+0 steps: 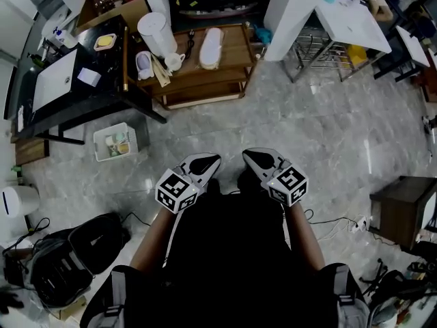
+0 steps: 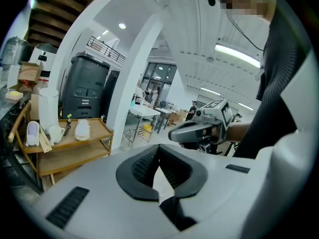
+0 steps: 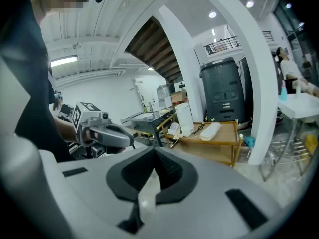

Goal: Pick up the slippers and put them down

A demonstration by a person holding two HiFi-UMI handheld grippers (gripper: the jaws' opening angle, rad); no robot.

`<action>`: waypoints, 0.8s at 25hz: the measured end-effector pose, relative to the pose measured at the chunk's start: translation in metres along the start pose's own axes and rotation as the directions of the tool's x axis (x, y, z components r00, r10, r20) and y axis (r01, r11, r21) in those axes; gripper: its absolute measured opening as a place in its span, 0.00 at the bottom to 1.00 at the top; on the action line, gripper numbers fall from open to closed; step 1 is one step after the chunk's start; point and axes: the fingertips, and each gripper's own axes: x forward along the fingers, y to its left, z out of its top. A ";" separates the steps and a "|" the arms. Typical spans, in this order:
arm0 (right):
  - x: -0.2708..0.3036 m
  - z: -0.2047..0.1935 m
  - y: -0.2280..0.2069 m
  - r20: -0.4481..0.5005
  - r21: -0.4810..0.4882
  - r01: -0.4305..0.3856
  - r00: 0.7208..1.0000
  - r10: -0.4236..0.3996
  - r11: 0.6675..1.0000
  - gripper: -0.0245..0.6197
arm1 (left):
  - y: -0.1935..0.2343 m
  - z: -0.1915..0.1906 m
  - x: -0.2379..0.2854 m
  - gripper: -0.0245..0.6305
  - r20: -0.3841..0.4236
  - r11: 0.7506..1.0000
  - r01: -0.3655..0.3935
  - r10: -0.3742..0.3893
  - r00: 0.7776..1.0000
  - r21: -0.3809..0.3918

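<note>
The left claw (image 2: 159, 156) is sitting clenched, pads meeting, nothing between them. The right claw (image 3: 152, 156) is doing the same, clenched and empty. Both are hanging close in front of the person, tips pointing toward the wooden bench (image 1: 235, 46) and well apart from it.

We are judging this as the approach, with nothing picked up yet. The white slipper (image 1: 210, 48) is lying flat on the bench top, toward its right end. A lilac-edged thing (image 1: 144, 65) at the left end may be the other slipper; we cannot tell.

To do this step well, we are suggesting opening the claw before arriving, coming in across the slipper's long side and pinching its upper. It should be keeping off the white cylinder (image 1: 156, 33) and the mug (image 1: 175, 61) crowding the left half.

The head view is giving us the stretch of floor between claws and bench, plus the white basket (image 1: 97, 145) on the floor, which the gripper views are missing. The gripper views are giving us the pad contact and the slipper side-on, and each is catching the other claw beside it.
</note>
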 end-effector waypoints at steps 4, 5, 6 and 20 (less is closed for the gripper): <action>0.002 -0.005 -0.031 -0.053 -0.033 -0.055 0.997 0.053 0.998 0.05 | 0.004 0.013 0.028 0.05 -0.003 0.999 -0.037 0.037 0.999 -0.007; 0.000 -0.004 -0.040 -0.062 -0.043 -0.068 0.996 0.065 0.997 0.05 | 0.005 0.017 0.037 0.05 0.001 0.999 -0.048 0.048 0.999 -0.009; -0.002 -0.003 -0.050 -0.069 -0.051 -0.079 0.995 0.076 0.996 0.05 | 0.005 0.023 0.045 0.05 0.005 0.998 -0.059 0.059 0.998 -0.011; -0.019 0.009 -0.132 -0.121 -0.054 -0.293 0.951 0.285 0.955 0.05 | 0.004 0.059 0.139 0.05 -0.006 0.974 -0.228 0.227 0.974 -0.017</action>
